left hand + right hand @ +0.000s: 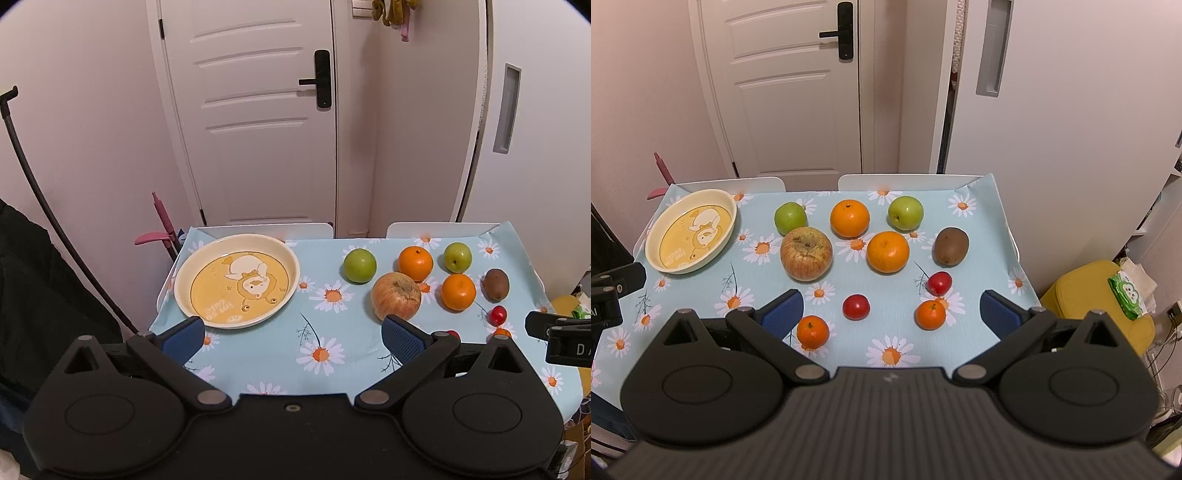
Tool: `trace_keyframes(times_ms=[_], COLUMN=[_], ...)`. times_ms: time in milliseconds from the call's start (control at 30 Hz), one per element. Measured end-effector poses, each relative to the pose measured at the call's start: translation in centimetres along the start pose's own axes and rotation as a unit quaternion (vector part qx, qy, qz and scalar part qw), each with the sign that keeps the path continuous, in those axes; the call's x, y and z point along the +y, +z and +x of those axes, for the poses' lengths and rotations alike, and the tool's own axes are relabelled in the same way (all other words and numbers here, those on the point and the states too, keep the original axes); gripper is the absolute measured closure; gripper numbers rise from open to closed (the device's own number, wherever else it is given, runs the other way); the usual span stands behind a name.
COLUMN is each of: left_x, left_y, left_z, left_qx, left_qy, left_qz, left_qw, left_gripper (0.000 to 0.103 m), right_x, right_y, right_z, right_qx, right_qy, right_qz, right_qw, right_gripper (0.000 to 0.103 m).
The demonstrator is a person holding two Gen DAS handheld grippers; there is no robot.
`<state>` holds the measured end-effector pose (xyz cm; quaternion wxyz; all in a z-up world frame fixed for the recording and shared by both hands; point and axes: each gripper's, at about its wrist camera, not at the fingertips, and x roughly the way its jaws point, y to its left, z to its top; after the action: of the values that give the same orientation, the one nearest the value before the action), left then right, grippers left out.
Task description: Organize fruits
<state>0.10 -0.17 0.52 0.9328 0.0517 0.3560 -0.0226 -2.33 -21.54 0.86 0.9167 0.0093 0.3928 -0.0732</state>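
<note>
A cream and yellow plate [184, 273] [653, 236] sits bare at the table's left. Right of it lie a large streaked apple [396, 295] [806, 253], two green apples [359, 265] [906, 212], two oranges [415, 263] [887, 251], a kiwi [496, 283] [951, 241], two small red fruits [856, 306] and two small tangerines [812, 331]. My left gripper [292, 335] hovers open over the cloth between plate and apple. Low over the near fruits, my right gripper [891, 312] is open too, holding nothing.
The table carries a light blue daisy cloth [894, 354]; two white chair backs [266, 229] stand behind it. Beyond are a white door [255, 110] and a cabinet. A yellow stool [1097, 302] with a wipes pack stands to the right, a dark garment [33, 295] to the left.
</note>
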Motion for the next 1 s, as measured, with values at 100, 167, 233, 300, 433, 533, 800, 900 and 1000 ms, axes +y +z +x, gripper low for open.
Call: trace_keyframes(times_ms=[100,167,233,300,433,533,800,900,1000], left_x=[0.0,-0.1,-0.1,-0.1,-0.2,-0.3,-0.5,-0.5,-0.8], left_y=[0.0,0.0,0.0,0.1,0.2,0.3,0.5,0.3,0.2], left_z=[0.0,0.0,0.0,-0.1,-0.1,-0.1,-0.2,-0.3,-0.6], left_qx=[0.000,0.000,0.001,0.001,0.000,-0.001,-0.002,-0.003,-0.005], left_qy=[0.000,0.000,0.000,0.000,0.000,0.000,0.000,0.000,0.000], left_qz=[0.000,0.000,0.000,0.000,0.000,0.000,0.000,0.001,0.002], left_qw=[1.0000,1.0000,1.0000,1.0000,1.0000,1.0000,1.0000,1.0000,1.0000], left_gripper=[0.000,0.000,0.000,0.000,0.000,0.000,0.000,0.000,0.000], right_x=[0.0,0.0,0.1,0.2,-0.2,0.1,-0.4,-0.4,-0.1], right_y=[0.0,0.0,-0.1,-0.2,0.2,0.2,0.2,0.2,-0.1], right_z=[0.0,-0.1,-0.3,-0.4,-0.5,-0.3,-0.9,-0.8,-0.9], right_qx=[0.000,0.001,0.001,0.000,0.000,0.000,-0.001,-0.001,-0.001], right_qy=[0.000,0.000,0.001,0.000,0.000,-0.001,0.000,0.000,-0.001], right_qz=[0.000,0.000,0.000,0.000,0.001,0.001,0.003,0.002,0.003], right_qw=[1.000,1.000,1.000,1.000,1.000,1.000,1.000,1.000,1.000], right_gripper=[0.000,0.000,0.000,0.000,0.000,0.000,0.000,0.000,0.000])
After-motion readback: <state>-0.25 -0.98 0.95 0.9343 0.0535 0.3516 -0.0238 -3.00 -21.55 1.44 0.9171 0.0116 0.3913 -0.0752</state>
